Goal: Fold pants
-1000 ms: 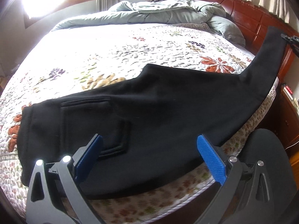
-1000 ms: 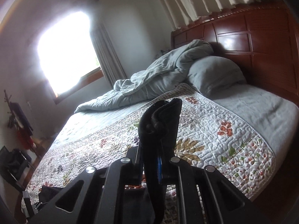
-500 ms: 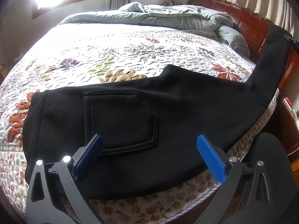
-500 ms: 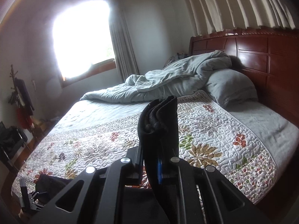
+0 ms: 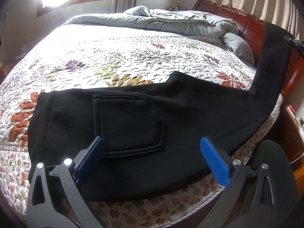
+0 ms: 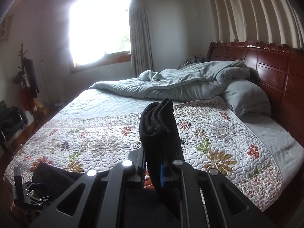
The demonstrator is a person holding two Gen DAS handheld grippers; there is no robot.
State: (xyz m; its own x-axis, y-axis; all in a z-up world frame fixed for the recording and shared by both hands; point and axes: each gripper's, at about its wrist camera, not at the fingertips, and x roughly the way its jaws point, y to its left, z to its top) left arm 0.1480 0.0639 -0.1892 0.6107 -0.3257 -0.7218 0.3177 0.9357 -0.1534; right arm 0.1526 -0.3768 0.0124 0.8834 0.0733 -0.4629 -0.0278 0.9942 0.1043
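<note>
Black pants (image 5: pixel 133 117) lie folded lengthwise across the near edge of the floral quilt (image 5: pixel 117 60), waistband at the left, back pocket facing up. Their leg end rises off the bed at the right, held up by my right gripper, whose tip (image 5: pixel 293 41) shows at the frame edge. In the right wrist view my right gripper (image 6: pixel 161 163) is shut on the bunched black cuff (image 6: pixel 158 121), which sticks up between the jaws. My left gripper (image 5: pixel 152 155) hovers open over the seat of the pants, blue pads apart, nothing between them.
A crumpled grey duvet (image 5: pixel 171 20) and pillow (image 6: pixel 247 98) lie at the head of the bed by the red wooden headboard (image 6: pixel 275 72). A nightstand (image 5: pixel 292 133) stands beside the bed. A coat rack (image 6: pixel 26 79) and chair stand by the window wall.
The left wrist view has shifted left along the pants, bringing the waistband and pocket fully into view. The right gripper has rolled level and carried the cuff leftward.
</note>
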